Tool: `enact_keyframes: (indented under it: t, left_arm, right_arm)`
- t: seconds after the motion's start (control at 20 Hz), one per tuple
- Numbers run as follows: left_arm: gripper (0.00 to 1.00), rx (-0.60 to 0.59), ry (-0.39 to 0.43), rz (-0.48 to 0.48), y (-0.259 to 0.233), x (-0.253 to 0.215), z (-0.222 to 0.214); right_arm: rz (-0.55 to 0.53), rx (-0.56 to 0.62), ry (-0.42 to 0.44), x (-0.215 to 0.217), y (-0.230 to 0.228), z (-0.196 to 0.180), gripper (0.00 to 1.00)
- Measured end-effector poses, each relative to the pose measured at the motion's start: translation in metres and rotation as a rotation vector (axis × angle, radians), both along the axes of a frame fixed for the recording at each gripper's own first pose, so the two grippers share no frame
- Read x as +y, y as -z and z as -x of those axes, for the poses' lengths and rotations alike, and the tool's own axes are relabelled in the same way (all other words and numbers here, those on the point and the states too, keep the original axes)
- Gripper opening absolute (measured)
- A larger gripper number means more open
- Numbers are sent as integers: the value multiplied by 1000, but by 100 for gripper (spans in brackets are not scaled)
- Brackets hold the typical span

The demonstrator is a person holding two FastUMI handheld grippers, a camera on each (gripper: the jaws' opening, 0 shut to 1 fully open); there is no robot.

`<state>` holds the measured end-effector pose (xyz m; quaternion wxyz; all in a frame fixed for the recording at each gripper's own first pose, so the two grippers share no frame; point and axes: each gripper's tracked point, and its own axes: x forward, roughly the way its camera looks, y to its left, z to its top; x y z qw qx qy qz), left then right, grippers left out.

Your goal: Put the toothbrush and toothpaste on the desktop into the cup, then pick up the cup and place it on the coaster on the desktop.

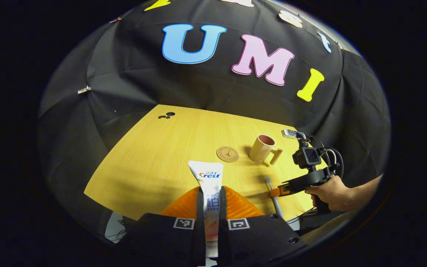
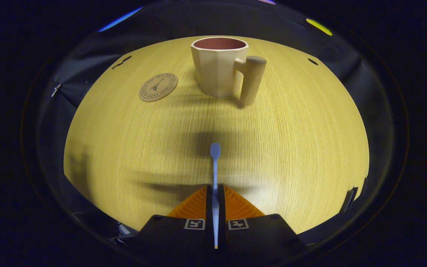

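Left gripper view: left gripper (image 1: 211, 207) clamped on toothpaste (image 1: 209, 185), lifted over the table (image 1: 154, 163). Coaster (image 1: 227, 154) and cup (image 1: 261, 148) sit beyond.

Right gripper view: right gripper (image 2: 215, 207) clamped on toothbrush (image 2: 215, 163), head pointing toward the cup (image 2: 219, 68); coaster (image 2: 158, 86) left of it.

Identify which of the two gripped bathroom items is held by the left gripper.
The toothpaste, a broad white tube, sits clamped between the left gripper's fingers. The toothbrush, thin and blue, is in the right gripper instead.
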<state>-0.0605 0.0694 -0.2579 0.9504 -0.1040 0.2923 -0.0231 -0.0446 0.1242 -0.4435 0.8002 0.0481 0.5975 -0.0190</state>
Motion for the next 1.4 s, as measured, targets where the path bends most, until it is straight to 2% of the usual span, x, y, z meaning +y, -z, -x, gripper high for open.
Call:
enact_keyframes:
  t: [0.3,0.55,0.9,1.15,1.4]
  left_arm:
    - [18,-19,-14,13,-4,-7,-4]
    - [18,-60,17,25,-21,-28,-25]
    - [18,-209,85,88,-82,-74,-96]
    - [18,-322,137,148,-127,-117,-150]
    - [18,-379,147,194,-133,-151,-205]
  right_arm:
    - [-162,-133,10,8,-14,-4,5]
    - [-320,-309,-25,13,-62,-19,5]
    - [-426,-497,-145,3,-150,-31,5]
    - [-477,-565,-139,-13,-180,-40,5]
    - [-516,-588,-115,-40,-193,-49,5]
